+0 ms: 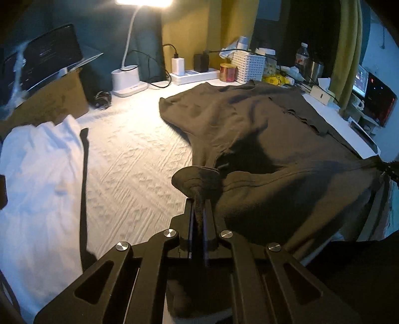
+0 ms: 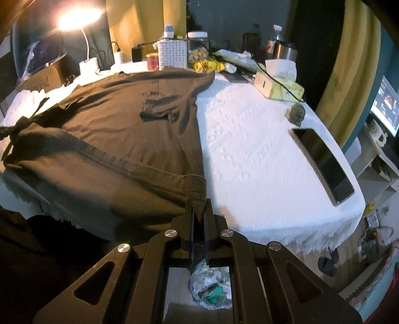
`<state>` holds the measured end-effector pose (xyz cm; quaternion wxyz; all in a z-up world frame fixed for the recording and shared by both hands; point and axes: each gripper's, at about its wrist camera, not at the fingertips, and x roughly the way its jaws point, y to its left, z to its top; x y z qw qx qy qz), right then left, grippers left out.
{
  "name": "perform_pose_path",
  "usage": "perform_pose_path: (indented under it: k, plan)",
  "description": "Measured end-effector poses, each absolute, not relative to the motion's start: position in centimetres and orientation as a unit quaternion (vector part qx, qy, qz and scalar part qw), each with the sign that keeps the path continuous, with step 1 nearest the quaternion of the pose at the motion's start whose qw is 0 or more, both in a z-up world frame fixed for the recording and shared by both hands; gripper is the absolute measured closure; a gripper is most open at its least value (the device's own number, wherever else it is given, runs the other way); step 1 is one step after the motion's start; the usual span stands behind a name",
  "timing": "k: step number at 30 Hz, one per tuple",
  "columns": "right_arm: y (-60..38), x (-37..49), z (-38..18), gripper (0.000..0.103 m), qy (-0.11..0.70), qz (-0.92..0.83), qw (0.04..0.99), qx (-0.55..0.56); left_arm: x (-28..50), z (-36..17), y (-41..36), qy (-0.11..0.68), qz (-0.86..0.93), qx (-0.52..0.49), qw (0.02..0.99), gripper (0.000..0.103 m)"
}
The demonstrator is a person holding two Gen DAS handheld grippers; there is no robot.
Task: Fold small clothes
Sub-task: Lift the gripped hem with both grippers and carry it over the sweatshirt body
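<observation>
Two claws, both pinching the near hem of one dark brown shirt (image 2: 119, 119). Left claw (image 1: 199, 199) pressed together on a bunched corner of cloth; right claw (image 2: 199, 209) clamped on the opposite hem corner. Shirt lies spread across the white textured cover of the counter (image 2: 261, 139), its near edge draped over the front.

Handling: soft, light knit, limp, sags between the two grips; likely creases wherever slack gathers. Corners and hem look the sound places to hold; mid-panel would just bunch.

Hard to read: far sleeve and collar lost in shadow and fisheye warp. White garment (image 1: 42, 169) at left partly cut off. Lamp (image 1: 143, 2) glare washes out the back.
</observation>
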<state>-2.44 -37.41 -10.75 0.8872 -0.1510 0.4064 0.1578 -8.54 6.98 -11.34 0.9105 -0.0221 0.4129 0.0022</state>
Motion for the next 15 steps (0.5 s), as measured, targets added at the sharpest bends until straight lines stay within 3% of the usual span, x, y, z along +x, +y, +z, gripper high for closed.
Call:
perform_pose_path:
  k: [15]
  plan:
    - [-38.4,-1.2,-11.8,0.096,0.420,0.147,0.883,-0.147,-8.7,-12.4,6.4,0.421,0.021,-0.026,0.906,0.099]
